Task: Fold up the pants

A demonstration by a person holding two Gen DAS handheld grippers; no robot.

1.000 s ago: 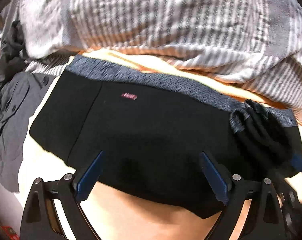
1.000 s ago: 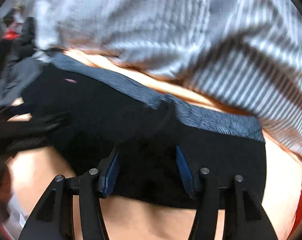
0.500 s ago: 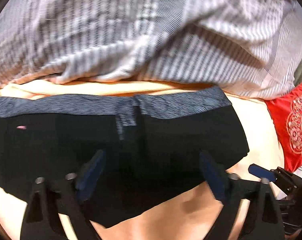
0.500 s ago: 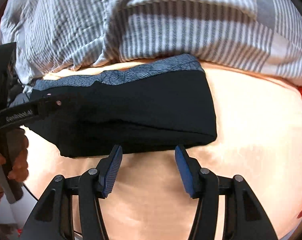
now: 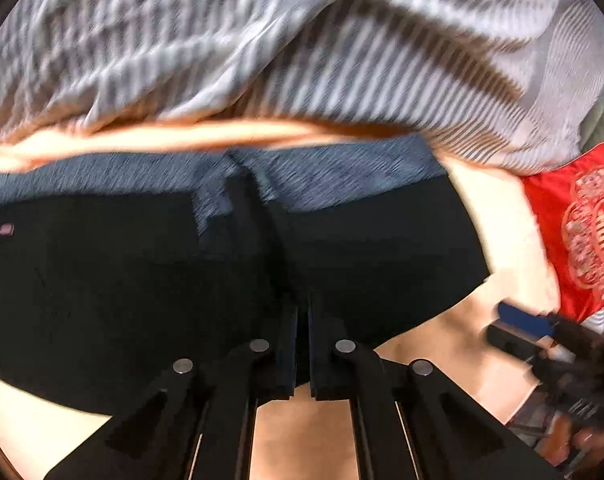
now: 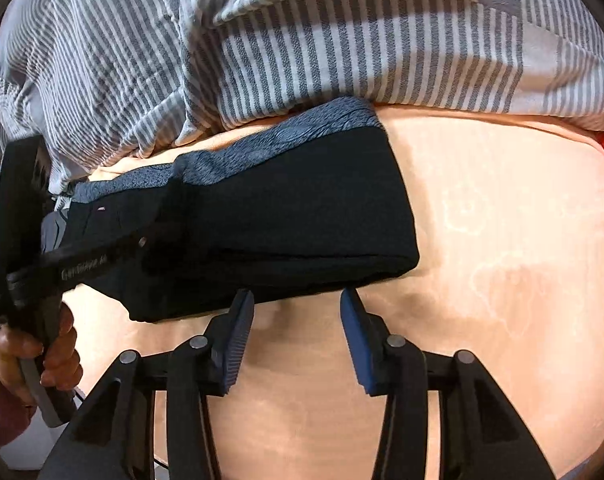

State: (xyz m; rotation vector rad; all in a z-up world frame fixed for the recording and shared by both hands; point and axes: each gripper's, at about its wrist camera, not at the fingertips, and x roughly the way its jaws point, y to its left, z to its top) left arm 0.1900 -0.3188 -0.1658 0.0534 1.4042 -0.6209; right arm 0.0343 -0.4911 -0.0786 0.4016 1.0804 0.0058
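The left tool (image 5: 302, 328) is pinched tight on the near edge of the folded black pants (image 6: 286, 208), which lie on the peach bed (image 6: 501, 240), far edge tucked under a striped blanket (image 6: 302, 40). The right tool (image 6: 298, 336) gapes wide just short of them, holding nothing. Motion blur smears the left view.

left gripper (image 6: 158, 236) arm: white lettering, blurred, unreadable | red cloth (image 5: 581, 232): ornate "囍" double-happiness emblem | pants (image 5: 142, 280): small pink tag, illegible

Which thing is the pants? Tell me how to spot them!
Find the big grey striped blanket at the back. Just in front of it, on the peach sheet, lie the folded pants. They are the only black thing, with a speckled blue-grey band along the top edge.
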